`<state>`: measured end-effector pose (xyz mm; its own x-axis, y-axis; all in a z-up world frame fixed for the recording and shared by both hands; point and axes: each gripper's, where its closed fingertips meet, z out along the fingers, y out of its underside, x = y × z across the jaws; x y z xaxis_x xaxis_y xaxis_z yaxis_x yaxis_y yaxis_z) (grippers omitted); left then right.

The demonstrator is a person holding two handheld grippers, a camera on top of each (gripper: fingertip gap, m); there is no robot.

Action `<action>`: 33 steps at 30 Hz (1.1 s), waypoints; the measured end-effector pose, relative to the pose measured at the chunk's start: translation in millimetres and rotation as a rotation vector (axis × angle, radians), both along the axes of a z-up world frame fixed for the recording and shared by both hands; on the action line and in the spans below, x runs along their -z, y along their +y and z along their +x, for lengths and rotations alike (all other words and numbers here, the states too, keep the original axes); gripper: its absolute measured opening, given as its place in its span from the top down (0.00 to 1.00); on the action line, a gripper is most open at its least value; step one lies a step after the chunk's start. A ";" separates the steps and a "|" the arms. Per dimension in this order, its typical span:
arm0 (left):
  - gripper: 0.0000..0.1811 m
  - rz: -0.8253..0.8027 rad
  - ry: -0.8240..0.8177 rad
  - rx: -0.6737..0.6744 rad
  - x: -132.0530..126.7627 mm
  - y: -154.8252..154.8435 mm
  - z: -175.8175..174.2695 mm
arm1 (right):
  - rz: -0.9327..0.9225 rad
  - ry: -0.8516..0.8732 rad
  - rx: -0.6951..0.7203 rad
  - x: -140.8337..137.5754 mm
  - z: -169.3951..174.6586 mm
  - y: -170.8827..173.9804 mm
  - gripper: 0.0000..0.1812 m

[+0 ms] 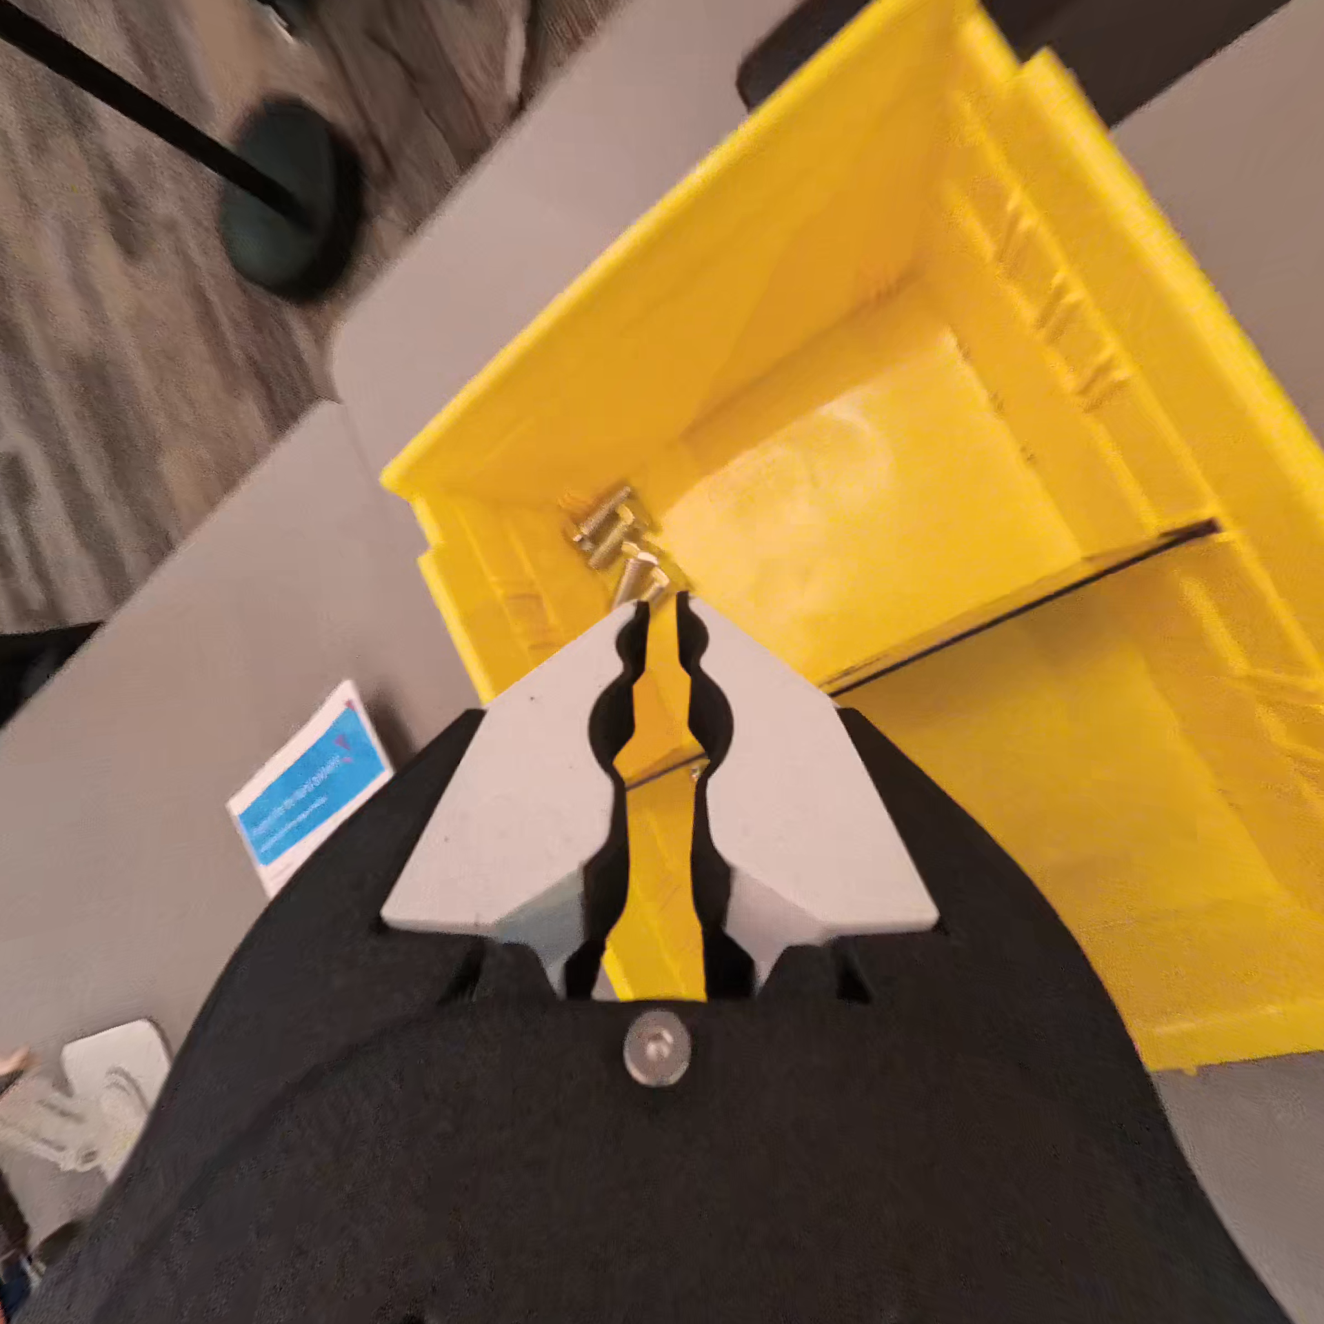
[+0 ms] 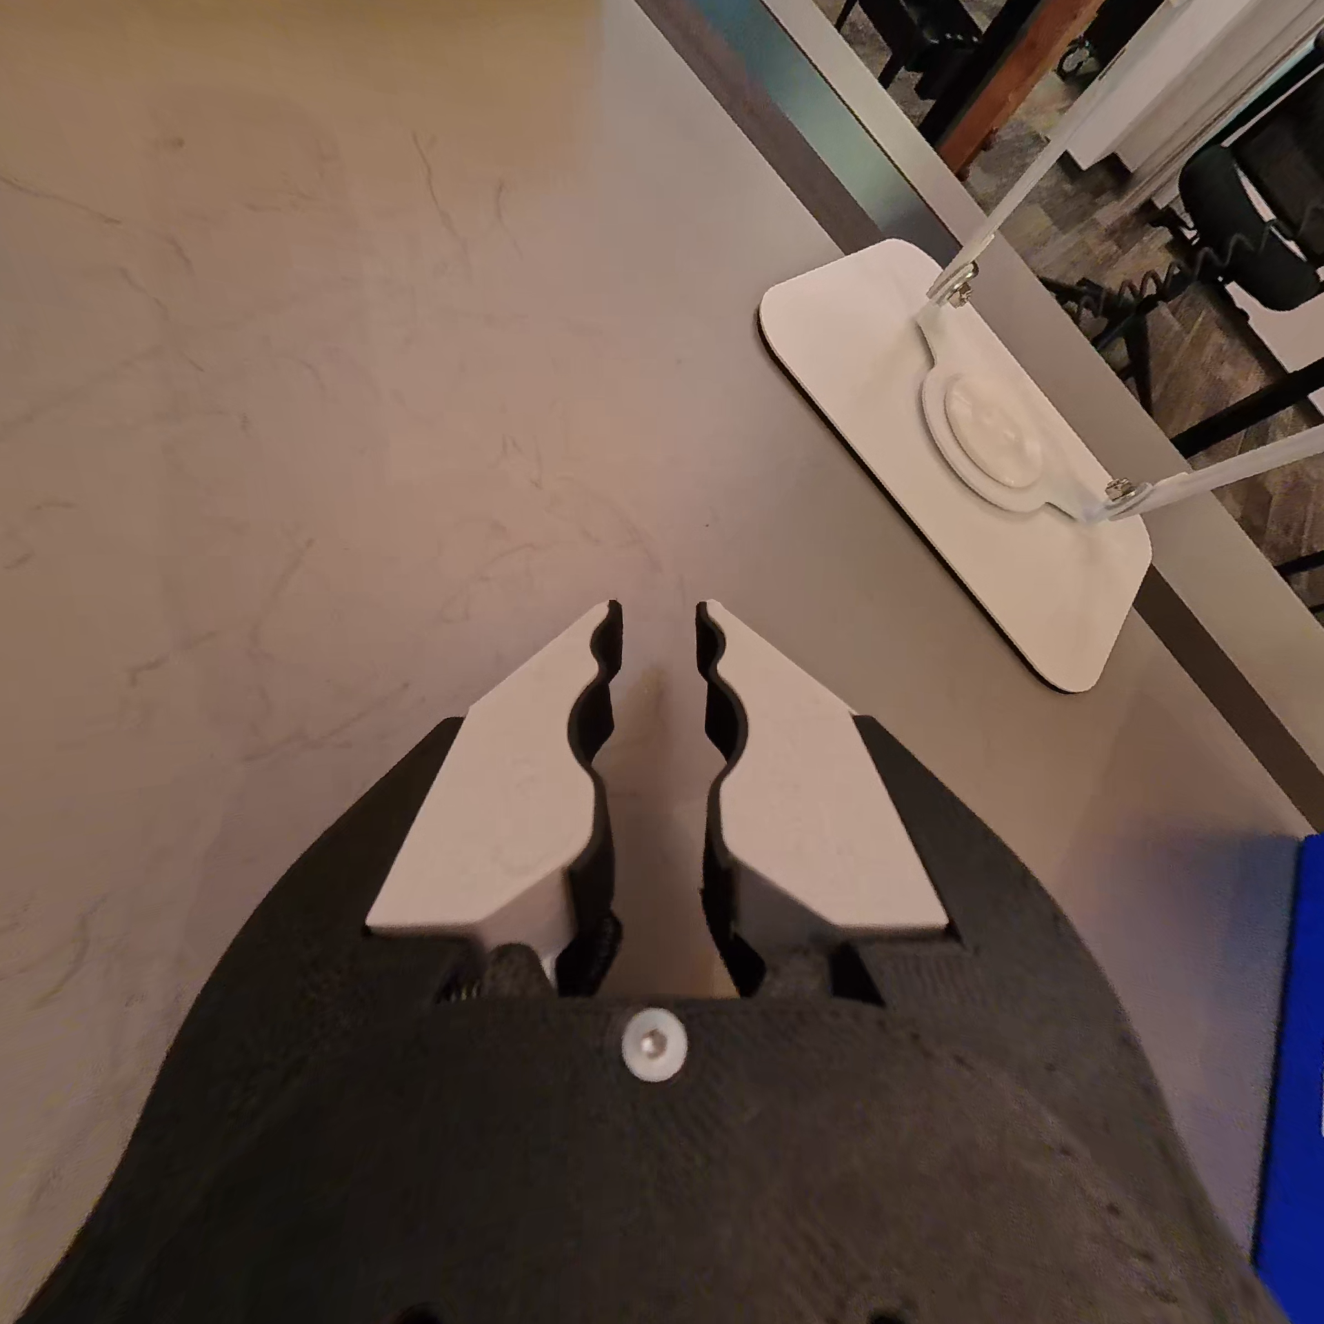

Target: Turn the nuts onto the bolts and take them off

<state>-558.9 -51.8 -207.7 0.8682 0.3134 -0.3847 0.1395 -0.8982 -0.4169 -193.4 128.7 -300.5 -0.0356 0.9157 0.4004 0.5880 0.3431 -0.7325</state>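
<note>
Jaws narrowly parted beside bolts [image 1: 616, 541]

Just past the tips of the left gripper [image 1: 663, 598], the little bolts [image 1: 609, 534] in the yellow box [image 1: 824, 301] corner are blurry, and the box's far side is cut off by the picture's edge.

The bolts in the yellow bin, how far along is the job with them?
Nothing looks done yet. The bolts lie loose in a corner of the yellow bin. In hand: the left gripper hangs just short of them, fingers slightly apart, holding nothing. The right gripper is open and empty over the bare table. All picking and threading is left.
</note>
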 end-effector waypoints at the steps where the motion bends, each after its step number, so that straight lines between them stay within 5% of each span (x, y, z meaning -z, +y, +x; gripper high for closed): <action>1: 0.97 -0.023 -0.042 0.008 10.1 3.5 -4.8 | 0.002 0.000 -0.003 0.0 -0.2 -0.4 0.89; 8: 0.94 -0.276 -0.197 -0.003 69.9 -1.4 -37.3 | 0.007 -0.002 -0.014 0.4 -0.6 -2.1 0.90; 18: 0.92 -0.479 -0.275 -0.092 101.4 -2.9 -46.7 | 0.001 0.000 -0.034 0.0 -0.9 -5.1 0.90; 26: 0.96 -0.476 -0.349 -0.147 111.3 -2.5 -41.4 | -0.004 0.001 -0.040 -0.2 -0.9 -5.9 0.90; 33: 0.97 -0.342 -0.467 -0.068 109.7 23.0 -11.0 | -0.005 0.000 -0.041 0.2 -1.1 -5.9 0.90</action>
<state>-569.9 -28.8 -317.5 0.9523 0.3001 -0.0549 0.3013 -0.9534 0.0150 -194.5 122.7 -300.7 -0.0734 0.9154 0.3958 0.5738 0.3634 -0.7340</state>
